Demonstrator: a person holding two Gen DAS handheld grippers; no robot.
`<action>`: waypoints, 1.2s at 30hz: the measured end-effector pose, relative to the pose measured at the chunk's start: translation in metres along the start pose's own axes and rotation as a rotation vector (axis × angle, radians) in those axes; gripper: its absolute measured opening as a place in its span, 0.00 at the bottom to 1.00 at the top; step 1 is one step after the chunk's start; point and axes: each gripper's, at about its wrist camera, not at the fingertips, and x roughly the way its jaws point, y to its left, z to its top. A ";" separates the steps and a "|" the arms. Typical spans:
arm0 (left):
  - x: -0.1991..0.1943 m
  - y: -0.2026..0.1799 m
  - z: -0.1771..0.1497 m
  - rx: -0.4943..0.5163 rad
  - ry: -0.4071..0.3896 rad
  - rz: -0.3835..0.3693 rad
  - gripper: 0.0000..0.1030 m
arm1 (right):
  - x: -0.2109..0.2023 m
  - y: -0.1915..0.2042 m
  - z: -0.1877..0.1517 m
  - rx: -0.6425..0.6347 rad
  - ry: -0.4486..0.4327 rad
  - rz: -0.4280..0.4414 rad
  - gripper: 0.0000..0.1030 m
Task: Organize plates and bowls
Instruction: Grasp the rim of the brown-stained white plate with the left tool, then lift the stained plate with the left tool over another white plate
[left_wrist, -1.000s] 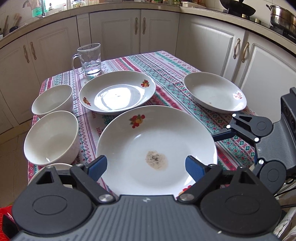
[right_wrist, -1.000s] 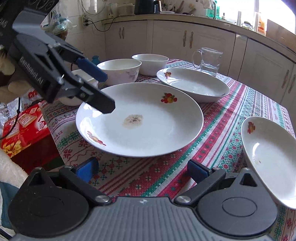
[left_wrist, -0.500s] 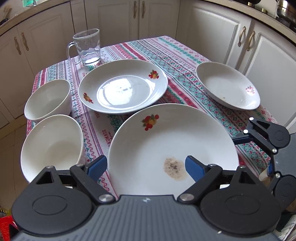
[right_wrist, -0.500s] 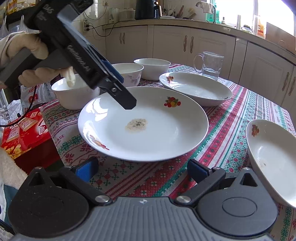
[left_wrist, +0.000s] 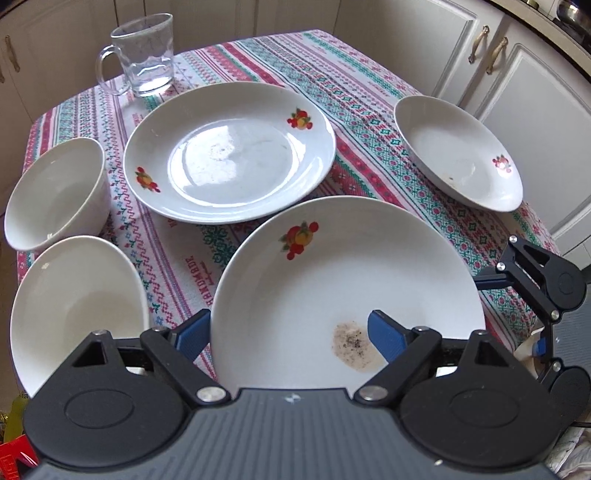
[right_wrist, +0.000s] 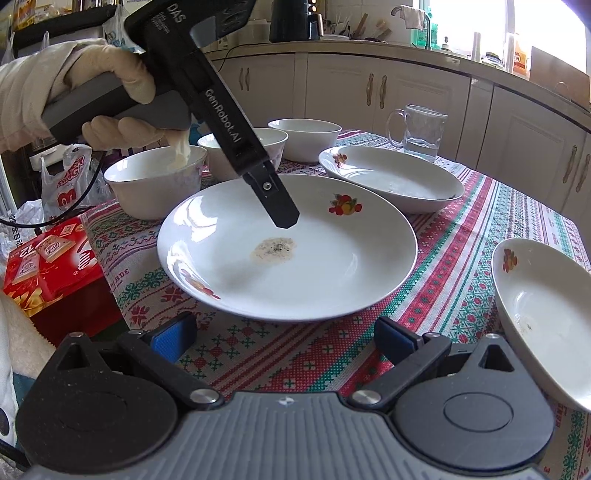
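A large white plate (left_wrist: 347, 280) with a fruit print and a brown stain lies nearest me; it also shows in the right wrist view (right_wrist: 295, 258). My left gripper (left_wrist: 284, 334) is open and tilted down over its near rim, one finger outside the rim, one above the stain. A second flat plate (left_wrist: 229, 151) lies behind it. A deep dish (left_wrist: 458, 151) sits at the right. Two white bowls (left_wrist: 55, 192) (left_wrist: 74, 310) stand at the left. My right gripper (right_wrist: 284, 338) is open, low above the tablecloth by the large plate's edge.
A glass mug (left_wrist: 144, 55) with water stands at the table's far corner. A third bowl (right_wrist: 155, 181) shows under the left hand. A red box (right_wrist: 48, 258) and plastic bags lie beside the table. White cabinets surround the table.
My left gripper has risen, tilted downward and moved forward over the large plate's near rim. The right gripper has edged a little closer to the plate. Both stay open.
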 end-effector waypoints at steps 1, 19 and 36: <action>0.002 0.000 0.001 0.007 0.011 -0.004 0.87 | 0.000 0.000 0.001 -0.002 0.003 0.002 1.00; 0.013 -0.006 0.015 0.091 0.128 -0.053 0.87 | 0.004 0.000 0.005 -0.007 0.023 0.005 1.00; 0.023 -0.009 0.023 0.090 0.172 -0.105 0.87 | -0.002 -0.001 0.003 -0.001 0.041 -0.006 1.00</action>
